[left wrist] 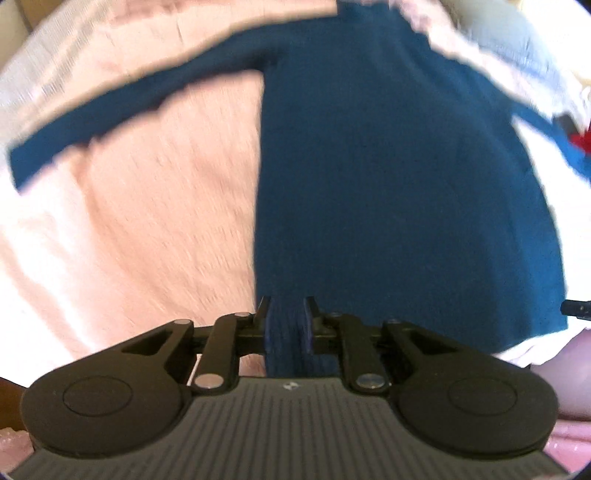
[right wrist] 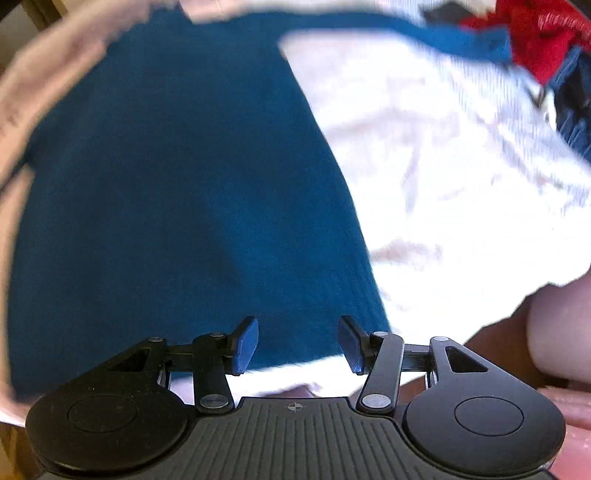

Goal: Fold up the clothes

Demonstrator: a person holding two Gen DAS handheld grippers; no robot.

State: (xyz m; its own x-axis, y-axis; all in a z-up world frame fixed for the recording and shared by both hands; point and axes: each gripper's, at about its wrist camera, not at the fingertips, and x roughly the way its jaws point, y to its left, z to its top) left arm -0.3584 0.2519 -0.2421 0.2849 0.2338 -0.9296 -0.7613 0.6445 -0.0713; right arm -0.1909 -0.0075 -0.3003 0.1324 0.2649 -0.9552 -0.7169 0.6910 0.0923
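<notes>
Pinching a bunched fold of the blue sweater's hem, the left gripper [left wrist: 288, 317] has its jaws drawn nearly together, with dark knit wedged between the pads and hanging down behind them. No earlier view to compare.

Blue sweater [left wrist: 388, 166] lies spread flat on a pale pink bedcover [left wrist: 147, 221], body running away from the left gripper, one sleeve stretched out to the left of the frame, the other trailing toward the right edge. Both views blurred.

Right gripper [right wrist: 297, 341] stands about half spread, blue pads [right wrist: 243, 345] well apart, nothing between them. It hangs above the sweater's lower right corner, where blue cloth meets the pale cover [right wrist: 461, 184]; whether a pad brushes the fabric cannot be told.

A heap of other clothes sits at the far right: something red [right wrist: 539, 33] and a darker blue piece [right wrist: 572, 107], touching the end of the sweater's sleeve.

Part of a hand [right wrist: 561, 332] shows at the right rim of the right wrist view.

Writing: none legible. Each gripper body carries only a small round crosshair mark [right wrist: 294, 407] at centre.
</notes>
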